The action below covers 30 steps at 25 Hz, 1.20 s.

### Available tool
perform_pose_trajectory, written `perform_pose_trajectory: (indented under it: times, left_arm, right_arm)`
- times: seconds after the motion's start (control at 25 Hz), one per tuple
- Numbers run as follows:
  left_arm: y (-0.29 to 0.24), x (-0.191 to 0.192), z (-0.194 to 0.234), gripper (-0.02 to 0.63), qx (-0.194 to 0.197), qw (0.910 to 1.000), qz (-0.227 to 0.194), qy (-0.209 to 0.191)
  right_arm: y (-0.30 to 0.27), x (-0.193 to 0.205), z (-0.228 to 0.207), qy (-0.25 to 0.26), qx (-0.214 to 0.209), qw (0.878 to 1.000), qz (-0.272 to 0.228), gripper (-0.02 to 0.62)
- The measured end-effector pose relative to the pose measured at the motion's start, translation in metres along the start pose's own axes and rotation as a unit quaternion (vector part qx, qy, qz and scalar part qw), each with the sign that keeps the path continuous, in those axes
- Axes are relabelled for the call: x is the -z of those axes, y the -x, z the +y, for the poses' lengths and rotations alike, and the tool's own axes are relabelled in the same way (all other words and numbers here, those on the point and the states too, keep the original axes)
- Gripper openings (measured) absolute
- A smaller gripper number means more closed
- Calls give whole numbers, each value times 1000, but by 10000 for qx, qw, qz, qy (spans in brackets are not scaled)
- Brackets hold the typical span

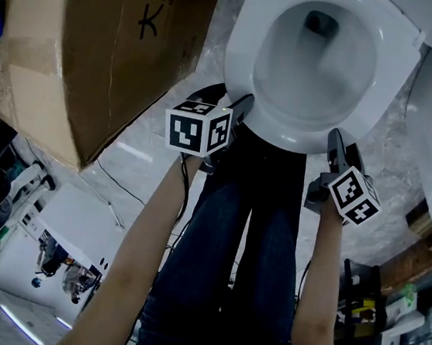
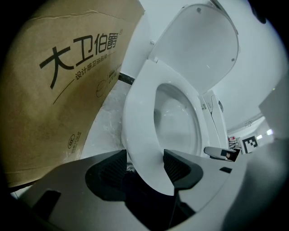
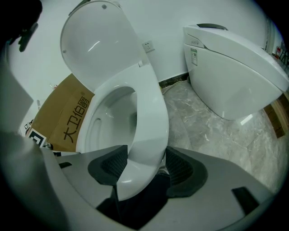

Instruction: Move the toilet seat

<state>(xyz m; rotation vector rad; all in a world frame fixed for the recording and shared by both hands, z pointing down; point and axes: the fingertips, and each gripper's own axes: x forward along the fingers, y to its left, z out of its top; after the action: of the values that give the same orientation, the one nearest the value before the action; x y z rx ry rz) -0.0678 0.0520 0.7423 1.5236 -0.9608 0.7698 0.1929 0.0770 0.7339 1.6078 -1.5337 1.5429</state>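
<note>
- The left gripper (image 2: 144, 166) has its jaws spread wide and not clamped. One ribbed pad sits on each side of the front rim of the toilet seat (image 2: 135, 122), and the rim fills nearly all the gap.
- The right gripper (image 3: 143, 167) is the same — jaws wide apart, straddling the seat's front rim a little further round, towards the person's right.
- In the head view, both grippers point steeply down at the near edge of the toilet. Each carries a cube (image 1: 198, 127) of black-and-white square markers and is held at the end of a bare forearm (image 1: 143, 260).
- The white seat is an oval ring over the bowl (image 1: 315, 63). The lid (image 2: 198, 49) stands upright behind it, against a white wall (image 3: 158, 22).
- The person's legs (image 1: 245, 249), in dark jeans, stand between the two arms at the toilet's front.
- A large brown cardboard box (image 1: 99, 44) with black printed characters stands just beside the toilet, on the person's left.
- A second white toilet (image 3: 235, 67), its lid down, stands on the person's right — grey marbled floor (image 3: 212, 131) lies between the two.
</note>
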Motion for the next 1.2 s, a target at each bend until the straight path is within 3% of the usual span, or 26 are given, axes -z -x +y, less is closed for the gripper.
perform_pose_trajectory:
  times: [0.44, 0.8, 1.2]
  left_arm:
    - [-3, 0, -1, 258, 86, 9999, 14, 91]
    - [-3, 0, -2, 258, 127, 9998, 3, 161]
    - [0, 0, -3, 258, 114, 9999, -12, 130]
  right_arm:
    - [-7, 2, 0, -259, 20, 9997, 19, 281]
    - [-6, 0, -1, -639, -39, 9980, -5, 265]
    - [-3, -1, 0, -677, 43, 9977, -7, 264]
